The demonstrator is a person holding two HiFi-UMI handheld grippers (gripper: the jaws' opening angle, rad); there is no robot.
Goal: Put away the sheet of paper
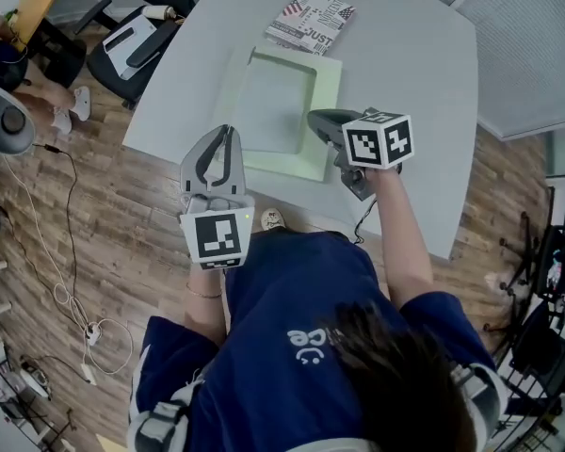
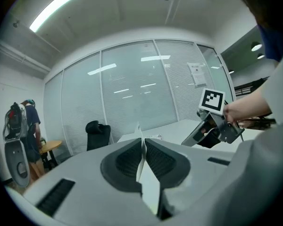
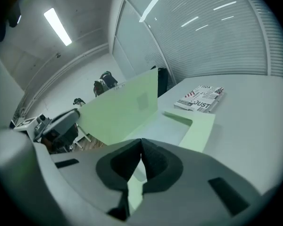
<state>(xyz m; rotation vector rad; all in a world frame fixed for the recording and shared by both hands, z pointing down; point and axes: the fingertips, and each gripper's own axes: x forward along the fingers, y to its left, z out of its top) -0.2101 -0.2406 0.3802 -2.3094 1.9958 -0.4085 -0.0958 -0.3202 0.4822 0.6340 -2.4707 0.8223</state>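
Sheet of paper (image 1: 273, 102) was pale green and hung just over the larger green folder (image 1: 325, 78) on the table (image 1: 405, 64), left side raised. Left gripper (image 1: 228, 135) was clenched on its near left edge. Right gripper (image 1: 313, 116) was clenched on its near right edge. Printed booklet (image 1: 311, 19) lay beyond the folder.

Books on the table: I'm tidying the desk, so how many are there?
1. A patterned book lies near the table's far edge, just beyond the green sheet; another could hide under that sheet.
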